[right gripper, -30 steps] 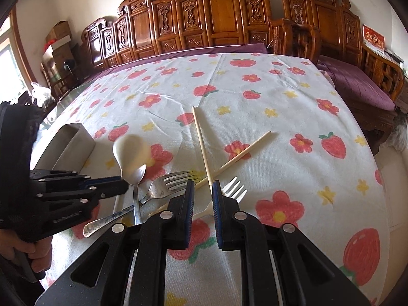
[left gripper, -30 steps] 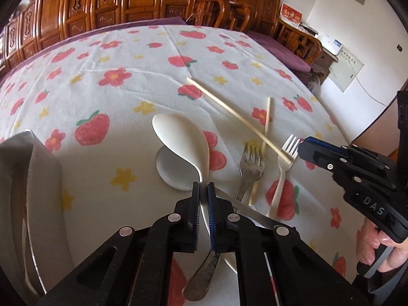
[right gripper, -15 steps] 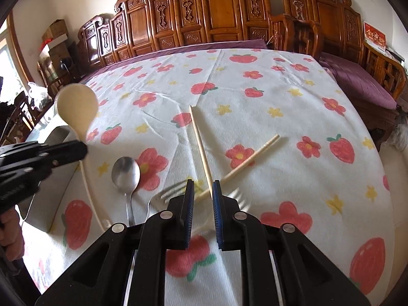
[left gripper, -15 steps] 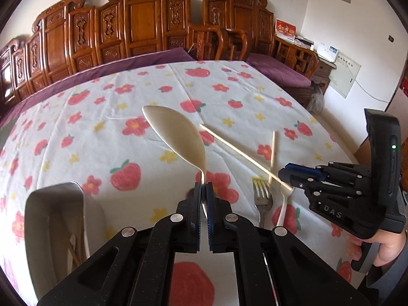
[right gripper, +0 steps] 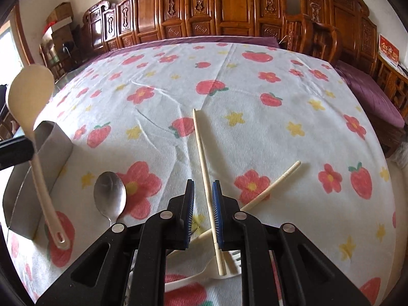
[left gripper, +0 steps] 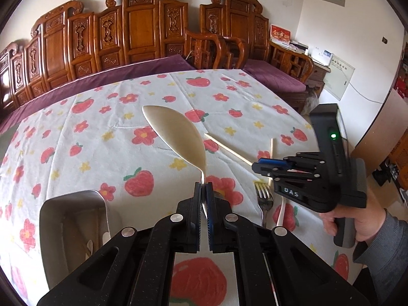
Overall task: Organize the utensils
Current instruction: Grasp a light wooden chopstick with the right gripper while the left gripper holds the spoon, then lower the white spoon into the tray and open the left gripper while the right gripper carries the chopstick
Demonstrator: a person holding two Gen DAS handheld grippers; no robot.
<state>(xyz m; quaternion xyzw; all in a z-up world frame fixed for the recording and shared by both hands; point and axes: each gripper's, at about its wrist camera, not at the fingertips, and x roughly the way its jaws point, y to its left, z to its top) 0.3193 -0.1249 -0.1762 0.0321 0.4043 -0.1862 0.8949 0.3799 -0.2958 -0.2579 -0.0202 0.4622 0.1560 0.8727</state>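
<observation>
Your left gripper [left gripper: 203, 191] clamps the cream spoon [left gripper: 176, 137] by its neck, raised beside the metal holder [left gripper: 74, 219]. Your right gripper [right gripper: 203, 214] straddles a chopstick [right gripper: 202, 158] lying on the tablecloth [right gripper: 255, 127], jaws narrowly apart, seemingly not pinching.

table [right gripper: 255, 58] (strawberry cloth) | on it: chopsticks [right gripper: 201, 153], steel spoon [right gripper: 109, 196], metal holder [right gripper: 38, 178]

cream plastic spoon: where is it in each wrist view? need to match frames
Left wrist: cream plastic spoon centre frame, bowl up, handle clamped in the left claw.
Right wrist: cream plastic spoon at far left edge, lifted, handle hanging beside the metal holder.
Shared landmark: metal holder, lower left in both.
</observation>
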